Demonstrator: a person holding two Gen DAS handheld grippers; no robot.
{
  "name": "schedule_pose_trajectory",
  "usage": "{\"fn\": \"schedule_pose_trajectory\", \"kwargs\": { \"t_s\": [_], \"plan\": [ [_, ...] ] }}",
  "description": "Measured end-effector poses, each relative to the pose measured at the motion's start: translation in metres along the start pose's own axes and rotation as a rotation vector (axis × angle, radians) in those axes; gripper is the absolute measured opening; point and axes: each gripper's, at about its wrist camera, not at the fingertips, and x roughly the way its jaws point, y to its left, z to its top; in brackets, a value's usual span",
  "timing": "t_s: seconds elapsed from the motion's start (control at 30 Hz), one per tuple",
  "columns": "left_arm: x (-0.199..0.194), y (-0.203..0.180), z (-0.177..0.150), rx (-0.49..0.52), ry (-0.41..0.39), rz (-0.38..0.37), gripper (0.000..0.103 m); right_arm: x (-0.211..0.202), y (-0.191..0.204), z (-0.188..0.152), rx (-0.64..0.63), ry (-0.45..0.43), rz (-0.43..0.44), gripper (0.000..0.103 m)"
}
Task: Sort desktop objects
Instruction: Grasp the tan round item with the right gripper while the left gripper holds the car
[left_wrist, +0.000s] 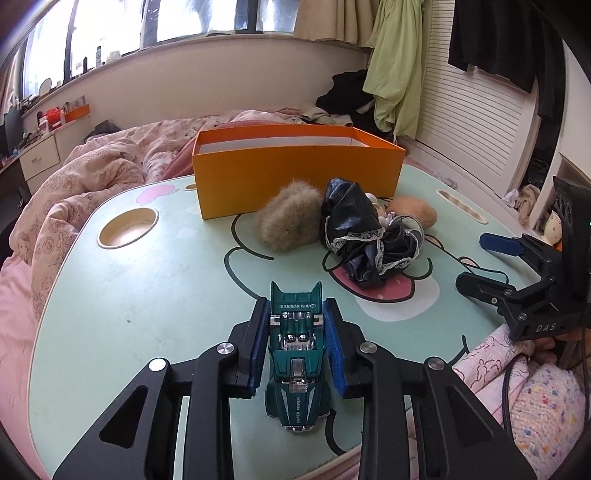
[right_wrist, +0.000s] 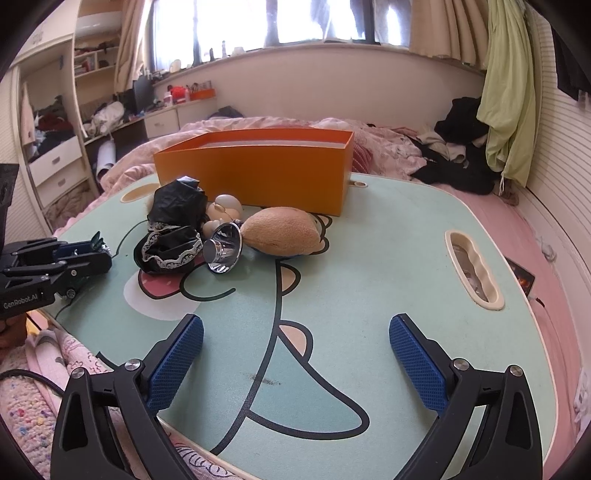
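A green toy car (left_wrist: 297, 354) rests on the mint lap table (left_wrist: 129, 295), and my left gripper (left_wrist: 296, 302) is shut on its sides with the blue pads. In the right wrist view the left gripper (right_wrist: 98, 247) sits at the far left with the car's green tail (right_wrist: 96, 238) poking out. My right gripper (right_wrist: 295, 321) is open over bare tabletop, nothing between its fingers; it appears at the table's right edge (left_wrist: 474, 262). An open orange box (left_wrist: 295, 173) (right_wrist: 258, 173) stands at the back.
In front of the box lie a tan fur ball (left_wrist: 286, 221), a black lace-trimmed cloth (right_wrist: 173, 229), a shiny metal cup (right_wrist: 223, 249), cream egg-like pieces (right_wrist: 225, 206) and a tan plush (right_wrist: 282, 232). The table has a cup hole (left_wrist: 127, 227) and a slot (right_wrist: 474, 269); bedding surrounds it.
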Motion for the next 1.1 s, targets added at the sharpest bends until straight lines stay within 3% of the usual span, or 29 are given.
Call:
{"fn": "schedule_pose_trajectory", "kwargs": {
  "t_s": [0.13,0.27,0.43,0.5,0.6,0.73,0.83,1.1],
  "plan": [
    [0.002,0.002,-0.001,-0.014,0.006,-0.001,0.030,-0.010,-0.009,0.029,0.130,-0.036,0.091,0.094],
    [0.002,0.001,-0.001,-0.012,0.005,0.003,0.030,0.001,-0.019,0.064,0.259,-0.030,0.112,0.080],
    [0.003,0.001,-0.001,-0.010,0.003,0.004,0.030,0.043,-0.014,0.087,0.275,0.097,0.064,0.066],
    [0.003,0.001,-0.001,-0.010,0.003,0.004,0.030,0.064,-0.011,0.081,0.259,0.185,0.037,0.050],
    [0.003,0.001,-0.001,-0.010,0.002,0.004,0.030,0.067,-0.002,0.072,0.167,0.171,-0.008,0.035],
    [0.003,0.001,0.000,-0.012,0.002,0.003,0.030,0.042,-0.007,0.059,0.175,0.093,0.019,0.033],
    [0.004,0.001,0.000,-0.011,0.002,0.004,0.030,0.016,0.000,0.043,0.091,0.033,-0.002,0.033],
    [0.005,0.000,-0.001,-0.009,0.006,0.007,0.030,-0.004,0.004,-0.003,-0.004,-0.028,0.001,0.033]
  ]
}}
